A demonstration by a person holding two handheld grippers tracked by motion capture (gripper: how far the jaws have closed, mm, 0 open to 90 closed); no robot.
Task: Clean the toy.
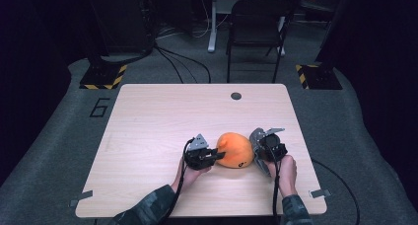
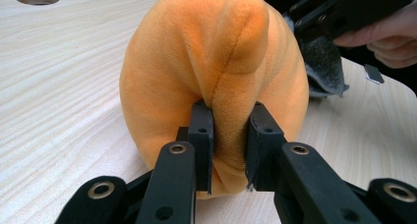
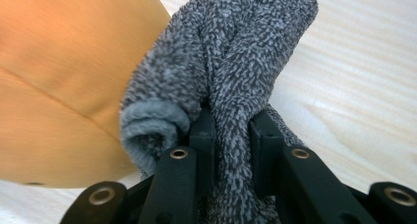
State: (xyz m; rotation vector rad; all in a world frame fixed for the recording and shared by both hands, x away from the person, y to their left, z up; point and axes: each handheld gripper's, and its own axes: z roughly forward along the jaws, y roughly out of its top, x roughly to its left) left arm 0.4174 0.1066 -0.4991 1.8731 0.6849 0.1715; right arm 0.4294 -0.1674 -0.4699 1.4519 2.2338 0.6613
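left gripper (image 2: 228, 135) pinches a raised fold of the orange plush toy (image 2: 211, 71), which sits on the near middle of the wooden table (image 1: 162, 111); right gripper (image 3: 231, 140) clamps a grey fuzzy cloth (image 3: 236, 52) just beside the toy's right flank

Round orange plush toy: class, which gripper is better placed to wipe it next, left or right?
Right, probably. The right gripper is shut on the grey terry cloth beside the round orange plush toy; the left gripper pinches a toy fold, steadying it.
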